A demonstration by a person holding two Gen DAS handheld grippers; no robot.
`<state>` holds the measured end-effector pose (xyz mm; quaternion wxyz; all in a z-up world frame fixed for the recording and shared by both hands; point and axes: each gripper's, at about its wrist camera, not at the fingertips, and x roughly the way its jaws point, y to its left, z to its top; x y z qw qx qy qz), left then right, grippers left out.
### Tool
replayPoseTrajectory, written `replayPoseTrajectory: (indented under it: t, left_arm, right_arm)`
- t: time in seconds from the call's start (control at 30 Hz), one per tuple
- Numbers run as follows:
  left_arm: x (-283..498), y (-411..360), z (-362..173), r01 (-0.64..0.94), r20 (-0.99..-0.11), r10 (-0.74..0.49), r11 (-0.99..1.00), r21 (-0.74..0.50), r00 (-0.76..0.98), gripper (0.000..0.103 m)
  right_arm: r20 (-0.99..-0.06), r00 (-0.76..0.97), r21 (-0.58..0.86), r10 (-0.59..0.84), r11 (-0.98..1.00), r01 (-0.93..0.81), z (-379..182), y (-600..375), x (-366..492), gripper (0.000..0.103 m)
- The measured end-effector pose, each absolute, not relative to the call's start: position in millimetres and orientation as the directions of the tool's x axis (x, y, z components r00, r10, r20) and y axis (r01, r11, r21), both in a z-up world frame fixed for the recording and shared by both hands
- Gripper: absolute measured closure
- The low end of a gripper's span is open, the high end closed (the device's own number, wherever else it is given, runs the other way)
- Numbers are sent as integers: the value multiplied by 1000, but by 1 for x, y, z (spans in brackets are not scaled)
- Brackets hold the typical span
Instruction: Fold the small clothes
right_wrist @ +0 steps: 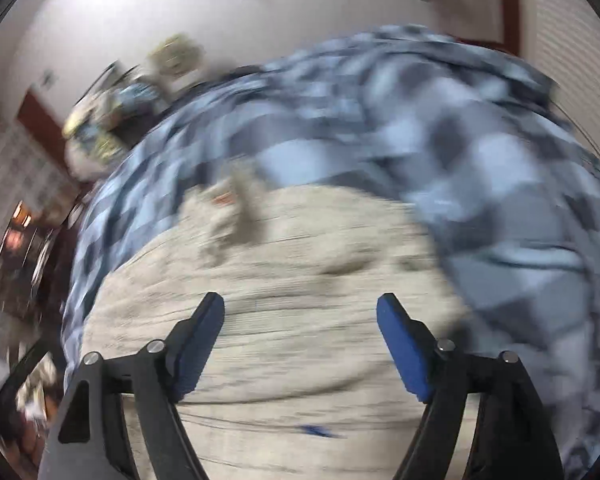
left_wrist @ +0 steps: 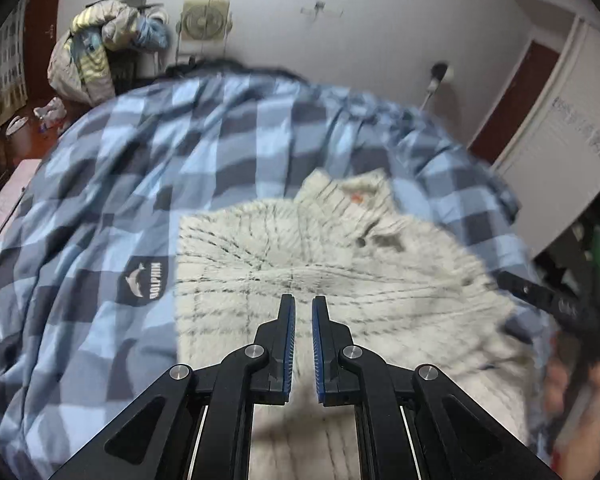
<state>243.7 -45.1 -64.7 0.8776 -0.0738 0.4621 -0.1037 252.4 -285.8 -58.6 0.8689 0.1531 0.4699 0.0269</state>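
The cream sweater lies flat on the checked quilt, mid-fold by my reading; left gripper nearly closed and empty, right gripper wide and empty, needing an edge to pinch next.

Blue checked duvet, box fan, heaped bedding, white wall

Our left gripper is black, with angular linkage arms, round silver pivot screws and thin blue ribbed pads lining its fingers. Our right gripper has the same black frame and silver screws, its blue pads broad and flat-faced.
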Motion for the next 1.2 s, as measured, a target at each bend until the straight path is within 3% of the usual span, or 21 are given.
replayPoseTrajectory:
  t: [0.1,0.2,0.27,0.37,0.47,0.53,0.63,0.67,0.73,0.77,0.8,0.83,0.93,1.03,1.1,1.2]
  left_arm:
    - [260,-56,-119,76,-879,-131,991,-108,458,96]
    - [253,-43,-159,91,-872,-172,985,-146,459,96]
    - [241,-21,-169,108,-812,-269,962,-250,518,97]
    - [240,19,-177,38,-743,-429,877,-479,513,98]
    - [241,38,-183,19,-715,-487,833,-554,501,98]
    - [238,39,-180,47,-718,-478,846,-531,506,98]
    - [230,46,-168,51,-727,-427,877,-477,537,98]
    - [227,51,-162,37,-739,-376,901,-431,559,97]
    - [218,64,-147,-67,-797,-113,980,-189,594,97]
    - [211,70,-142,-71,-799,-52,991,-118,600,97]
    - [201,78,-136,-31,-789,-72,993,-115,610,97]
    - [190,85,-132,0,-778,-106,991,-135,619,97]
    - [151,107,-121,43,-758,-164,983,-177,631,97]
    - [110,123,-118,95,-771,-289,953,-288,568,97]
    - [89,127,-119,130,-787,-404,911,-391,466,96]
    - [53,120,-105,182,-837,-364,931,-316,409,96]
  right_arm:
    - [-829,545,185,124,981,58,-89,-237,268,27]
    - [-904,404,173,142,984,42,-135,-228,280,27]
    - [-921,332,237,205,970,57,-164,-244,281,27]
    - [-884,376,311,280,950,23,-172,-273,273,29]
    - [-894,412,226,178,971,72,-173,-304,261,29]
    - [-886,425,240,186,968,77,-176,-325,255,31]
    - [-884,432,244,182,965,93,-172,-347,245,51]
    - [-884,433,237,175,967,94,-171,-352,243,52]
    - [-879,438,243,185,967,79,-161,-361,232,52]
    - [-877,444,241,184,968,76,-153,-362,224,52]
    - [-874,450,242,183,967,77,-144,-368,216,49]
    - [-880,446,227,164,970,90,-137,-371,212,43]
    - [-876,482,123,31,979,160,-102,-386,185,41]
    - [-854,518,149,50,977,152,-71,-411,149,28]
    - [-839,542,167,60,975,150,-47,-422,124,26]
    - [-827,560,132,61,987,88,-15,-415,99,25]
